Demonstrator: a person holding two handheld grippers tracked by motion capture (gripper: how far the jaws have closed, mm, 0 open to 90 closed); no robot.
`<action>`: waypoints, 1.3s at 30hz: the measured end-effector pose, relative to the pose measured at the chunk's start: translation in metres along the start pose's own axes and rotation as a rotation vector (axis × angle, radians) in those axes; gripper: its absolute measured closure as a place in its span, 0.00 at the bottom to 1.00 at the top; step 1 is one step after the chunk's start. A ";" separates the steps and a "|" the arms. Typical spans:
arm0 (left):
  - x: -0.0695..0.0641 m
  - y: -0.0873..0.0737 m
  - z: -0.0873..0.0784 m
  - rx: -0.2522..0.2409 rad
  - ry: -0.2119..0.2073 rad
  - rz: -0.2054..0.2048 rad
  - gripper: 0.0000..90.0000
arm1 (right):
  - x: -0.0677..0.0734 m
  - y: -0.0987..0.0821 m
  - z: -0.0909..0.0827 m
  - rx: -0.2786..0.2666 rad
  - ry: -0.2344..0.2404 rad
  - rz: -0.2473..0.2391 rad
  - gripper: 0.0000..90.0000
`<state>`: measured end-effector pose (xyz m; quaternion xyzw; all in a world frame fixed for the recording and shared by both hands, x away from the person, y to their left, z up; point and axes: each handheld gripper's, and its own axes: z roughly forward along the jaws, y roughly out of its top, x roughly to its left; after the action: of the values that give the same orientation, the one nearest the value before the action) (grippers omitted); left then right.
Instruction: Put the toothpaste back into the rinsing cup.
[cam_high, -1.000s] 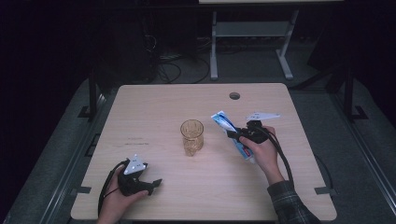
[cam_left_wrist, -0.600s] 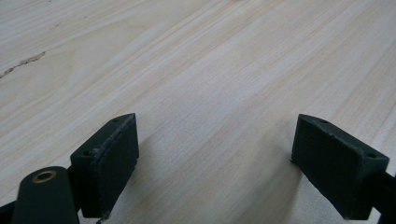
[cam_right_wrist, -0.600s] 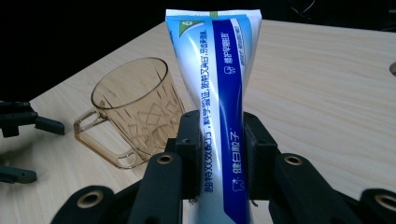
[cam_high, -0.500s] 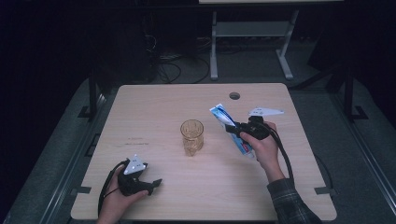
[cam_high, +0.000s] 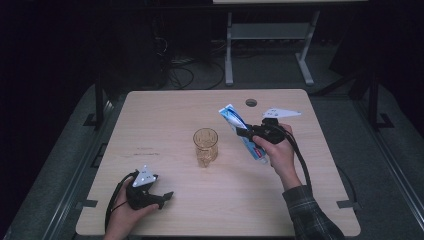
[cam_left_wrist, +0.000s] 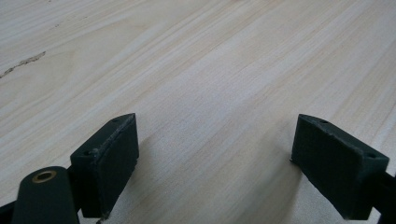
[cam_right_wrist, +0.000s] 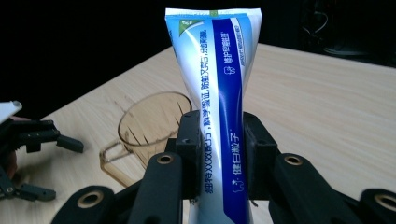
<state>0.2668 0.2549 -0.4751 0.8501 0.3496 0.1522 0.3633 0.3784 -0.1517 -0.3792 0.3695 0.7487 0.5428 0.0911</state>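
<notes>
Jaws of the left gripper (cam_high: 162, 197), at the lower left of the high view, stand wide apart over bare worktop (cam_high: 165, 115) with nothing between them. Right of centre, the right gripper (cam_high: 243, 132) has its jaws clamped on one blue-and-white toothpaste tube (cam_right_wrist: 218, 88), held tilted above the worktop; its lower end is cut off at the bottom of the right gripper view. One amber cup (cam_high: 205, 147) stands mid-frame, just left of the tube.

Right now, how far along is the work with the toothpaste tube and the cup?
Done: the right gripper is shut on the toothpaste tube and holds it clear of the table. In hand: the tube hangs tilted beside the amber cup. Left: probably putting it into the cup, which looks empty. The left gripper rests open on the table.
</notes>
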 end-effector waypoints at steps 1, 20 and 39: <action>0.000 0.000 0.000 0.000 0.000 0.001 0.16 | 0.001 0.001 0.000 0.000 0.002 -0.003 0.80; 0.000 0.000 0.000 0.001 0.001 0.002 0.16 | 0.013 0.031 0.013 -0.018 0.035 -0.045 0.80; 0.000 0.000 0.000 0.001 0.000 0.003 0.16 | 0.024 0.052 0.033 -0.030 0.064 -0.071 0.80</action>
<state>0.2669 0.2549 -0.4751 0.8508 0.3483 0.1526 0.3628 0.4023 -0.1042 -0.3403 0.3237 0.7558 0.5617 0.0918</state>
